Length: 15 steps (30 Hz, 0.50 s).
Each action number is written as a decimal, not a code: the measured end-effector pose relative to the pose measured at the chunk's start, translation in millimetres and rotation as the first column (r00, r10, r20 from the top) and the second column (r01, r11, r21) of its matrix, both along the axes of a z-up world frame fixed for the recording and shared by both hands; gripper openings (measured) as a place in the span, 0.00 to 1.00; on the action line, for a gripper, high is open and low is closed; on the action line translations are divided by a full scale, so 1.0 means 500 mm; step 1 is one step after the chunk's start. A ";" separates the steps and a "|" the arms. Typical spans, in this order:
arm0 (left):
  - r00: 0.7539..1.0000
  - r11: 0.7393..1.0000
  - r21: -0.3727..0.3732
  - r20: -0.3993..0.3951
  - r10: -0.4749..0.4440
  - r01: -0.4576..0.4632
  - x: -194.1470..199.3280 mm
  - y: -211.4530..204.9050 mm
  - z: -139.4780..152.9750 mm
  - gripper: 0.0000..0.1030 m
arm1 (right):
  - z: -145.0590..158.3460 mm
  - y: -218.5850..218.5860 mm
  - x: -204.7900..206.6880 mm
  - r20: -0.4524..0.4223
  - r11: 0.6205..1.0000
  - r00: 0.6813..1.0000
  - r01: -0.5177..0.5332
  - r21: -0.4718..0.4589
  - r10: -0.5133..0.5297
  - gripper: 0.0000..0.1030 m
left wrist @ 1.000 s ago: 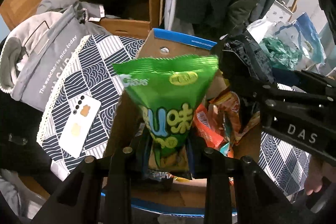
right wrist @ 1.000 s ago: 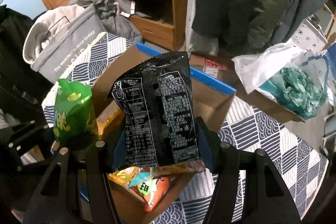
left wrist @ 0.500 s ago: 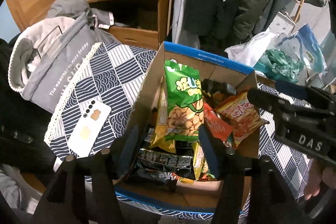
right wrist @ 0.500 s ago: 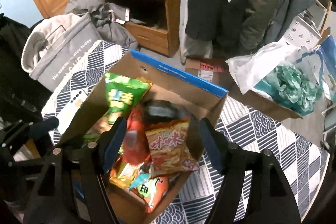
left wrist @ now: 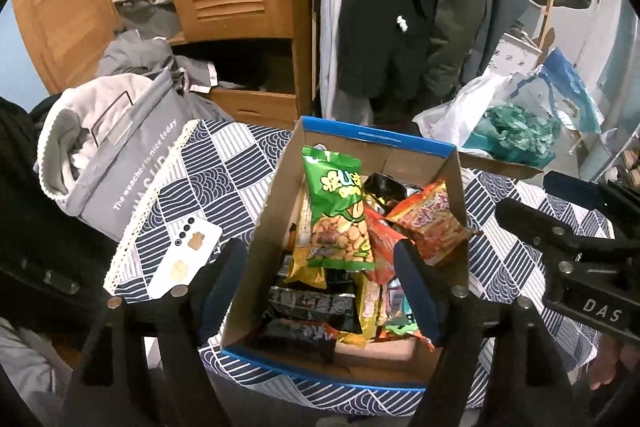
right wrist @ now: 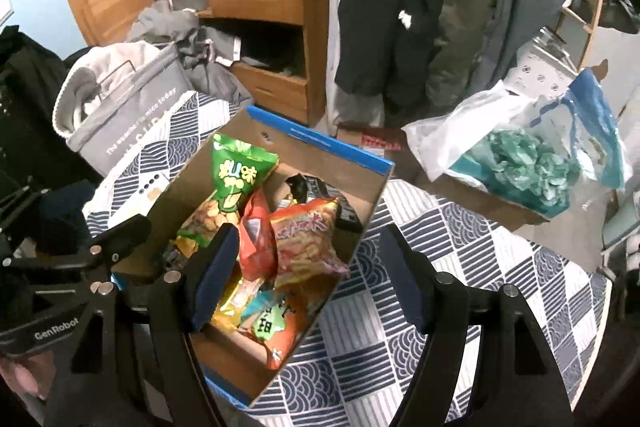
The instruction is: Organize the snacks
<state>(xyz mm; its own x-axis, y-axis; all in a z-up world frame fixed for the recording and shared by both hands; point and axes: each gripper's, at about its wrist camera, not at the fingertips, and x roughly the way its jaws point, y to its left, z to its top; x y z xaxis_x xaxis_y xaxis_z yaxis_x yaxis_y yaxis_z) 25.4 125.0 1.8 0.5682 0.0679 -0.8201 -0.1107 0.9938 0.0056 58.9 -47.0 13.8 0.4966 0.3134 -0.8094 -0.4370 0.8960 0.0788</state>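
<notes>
A cardboard box with a blue rim [left wrist: 376, 137] [right wrist: 320, 141] stands on the patterned tablecloth and holds several snack bags. A green snack bag [left wrist: 338, 215] [right wrist: 230, 191] leans at its left side. An orange-red bag [left wrist: 430, 223] [right wrist: 308, 239] lies at the right, and a black bag [left wrist: 386, 185] [right wrist: 320, 193] sits behind it. My left gripper [left wrist: 320, 291] is open and empty above the box's near end. My right gripper [right wrist: 306, 279] is open and empty above the box's right side.
A white phone [left wrist: 186, 259] lies on the tablecloth [right wrist: 460, 255] left of the box. A grey fabric basket [left wrist: 120, 155] stands at far left. A plastic bag with teal contents [right wrist: 524, 163] sits on a second cardboard box at right. A wooden wardrobe and hanging coats stand behind.
One second ago the left gripper held the green bag and the right held the black bag. Both bags now lie in the box, and both grippers have opened and drawn back.
</notes>
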 end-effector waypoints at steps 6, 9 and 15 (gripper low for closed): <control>1.000 1.000 -0.019 0.017 0.011 -0.011 -0.020 -0.001 0.015 0.77 | 0.015 -0.026 -0.031 0.020 1.000 1.000 0.008 0.014 -0.009 0.70; 0.999 1.000 -0.012 0.032 0.011 -0.011 -0.028 -0.006 0.025 0.78 | 0.016 -0.040 -0.044 0.033 1.000 0.999 0.019 0.013 -0.019 0.70; 0.999 1.000 0.007 0.044 0.014 -0.014 -0.046 -0.014 0.024 0.79 | 0.016 -0.067 -0.057 0.043 0.999 0.998 0.048 0.018 -0.049 0.70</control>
